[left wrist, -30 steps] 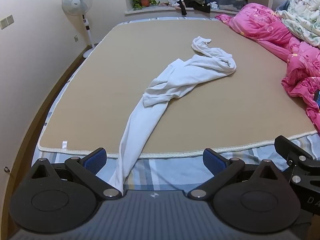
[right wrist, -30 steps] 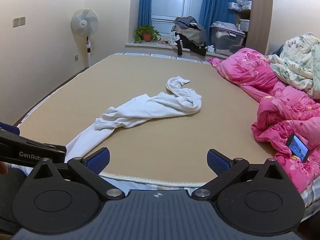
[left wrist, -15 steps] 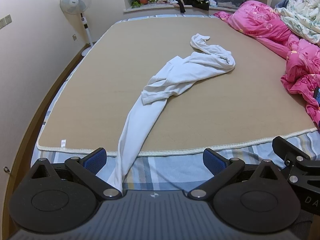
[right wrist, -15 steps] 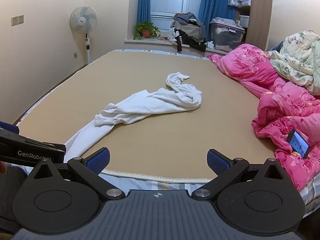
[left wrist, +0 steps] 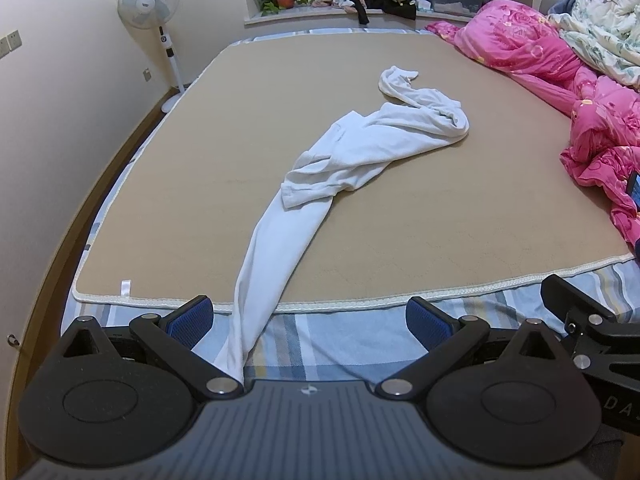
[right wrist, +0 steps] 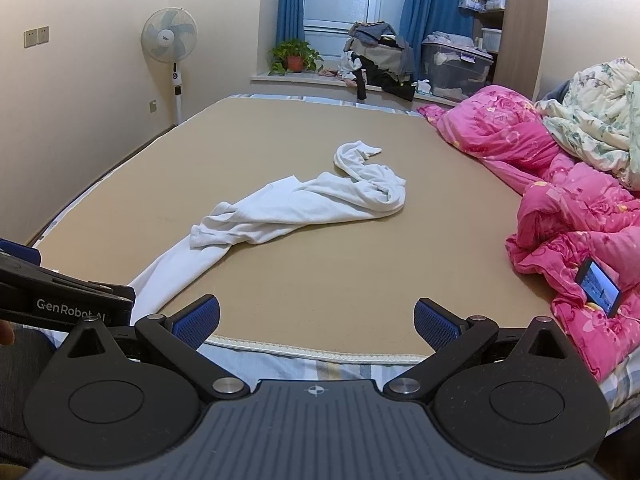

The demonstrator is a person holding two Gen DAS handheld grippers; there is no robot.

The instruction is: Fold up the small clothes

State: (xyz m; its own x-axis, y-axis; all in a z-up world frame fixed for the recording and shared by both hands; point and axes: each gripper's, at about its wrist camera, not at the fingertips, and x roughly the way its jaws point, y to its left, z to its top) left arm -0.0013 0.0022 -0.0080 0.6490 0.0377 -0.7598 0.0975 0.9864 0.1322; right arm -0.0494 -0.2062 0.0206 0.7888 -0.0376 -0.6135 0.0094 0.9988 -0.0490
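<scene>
Crumpled white cotton garment (left wrist: 352, 160) trails over the tan mat's (left wrist: 200, 160) near edge, passing between the left gripper's (left wrist: 308, 316) spread jaws; the right gripper (right wrist: 316, 316) gapes empty.

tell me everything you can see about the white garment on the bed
The white garment is plain, soft-looking knit fabric, unfolded and twisted into a long rope-like shape. It lies diagonally on the tan mat. Its far end is bunched and curls into a small loop; the middle is crumpled with a hemmed edge showing. One long, narrow part runs toward the cameras, crosses the mat's white border and hangs over the striped sheet at the bed's edge. Neither the left gripper nor the right gripper holds it; both are open.
</scene>
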